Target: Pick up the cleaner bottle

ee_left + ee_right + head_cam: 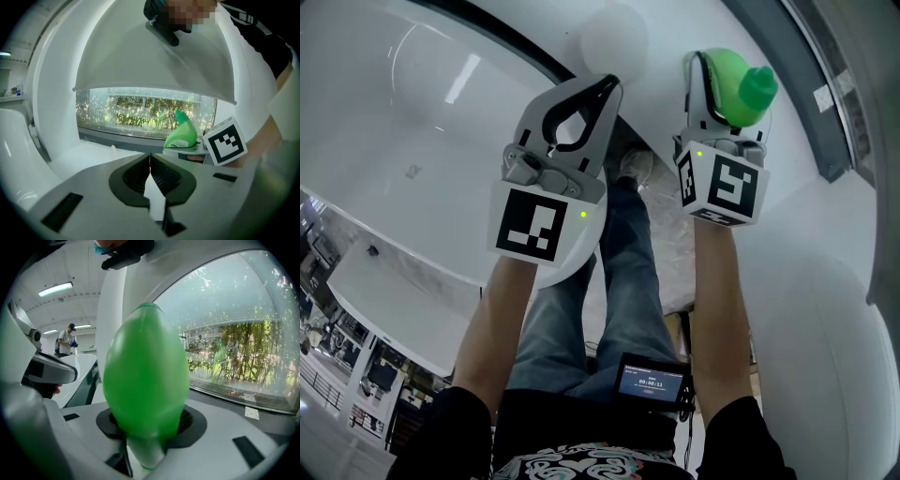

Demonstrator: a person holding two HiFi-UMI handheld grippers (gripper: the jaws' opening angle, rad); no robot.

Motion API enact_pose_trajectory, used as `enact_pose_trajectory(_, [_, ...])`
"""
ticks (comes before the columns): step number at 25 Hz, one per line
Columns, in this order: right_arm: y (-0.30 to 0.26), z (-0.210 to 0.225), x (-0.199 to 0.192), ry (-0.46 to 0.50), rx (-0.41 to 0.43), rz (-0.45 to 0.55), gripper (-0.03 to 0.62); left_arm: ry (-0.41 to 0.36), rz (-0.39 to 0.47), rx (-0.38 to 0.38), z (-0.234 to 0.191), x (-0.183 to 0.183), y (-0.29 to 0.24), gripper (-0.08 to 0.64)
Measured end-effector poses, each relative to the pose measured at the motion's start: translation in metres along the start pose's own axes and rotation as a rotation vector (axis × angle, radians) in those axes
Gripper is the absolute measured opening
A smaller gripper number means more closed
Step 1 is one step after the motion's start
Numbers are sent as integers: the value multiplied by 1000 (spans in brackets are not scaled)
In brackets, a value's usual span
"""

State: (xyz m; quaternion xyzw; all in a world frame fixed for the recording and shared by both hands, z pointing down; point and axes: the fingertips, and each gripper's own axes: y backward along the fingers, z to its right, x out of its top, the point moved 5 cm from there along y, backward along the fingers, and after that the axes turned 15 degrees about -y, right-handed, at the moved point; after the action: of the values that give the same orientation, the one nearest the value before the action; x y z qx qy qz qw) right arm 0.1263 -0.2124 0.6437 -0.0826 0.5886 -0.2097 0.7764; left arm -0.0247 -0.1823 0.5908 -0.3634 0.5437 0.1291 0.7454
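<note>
A small screen (652, 382) sits at the person's waist, above legs in jeans (619, 281), and both bare forearms reach forward side by side. Each ends in a marker cube, the left cube (539, 223) a little nearer than the right cube (724, 187). Ahead of the left cube, the left claw (607, 86) is closed with nothing in it. Its tips meet in a thin line and leave only a teardrop gap behind them. It is over a glossy white curved surface (412, 112). Just beside it, the right claw (722, 103) holds the green bottle (736, 86). In the right gripper view the bottle's body fills the space between the dark pads (190, 420) and bears on both of them, so the jaws stand fairly wide around it. In the left gripper view the bottle is cap up above the right claw, its neck leaning a little. I cannot tell whether its base touches anything below. Beyond the claws a white ledge (93, 152) runs under a wide curved window (234, 348), with a small sticker (251, 413) on the sill and green bushes outside the glass. Far off on the left of the right gripper view, a person in a cap (65, 341) stands under ceiling strip lights (55, 288).
</note>
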Motion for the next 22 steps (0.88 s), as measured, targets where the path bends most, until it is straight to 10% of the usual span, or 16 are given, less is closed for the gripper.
enact_pose_trajectory(22, [30,-5,27,-82,50,25,199,-1,7,34,4,15,15,17])
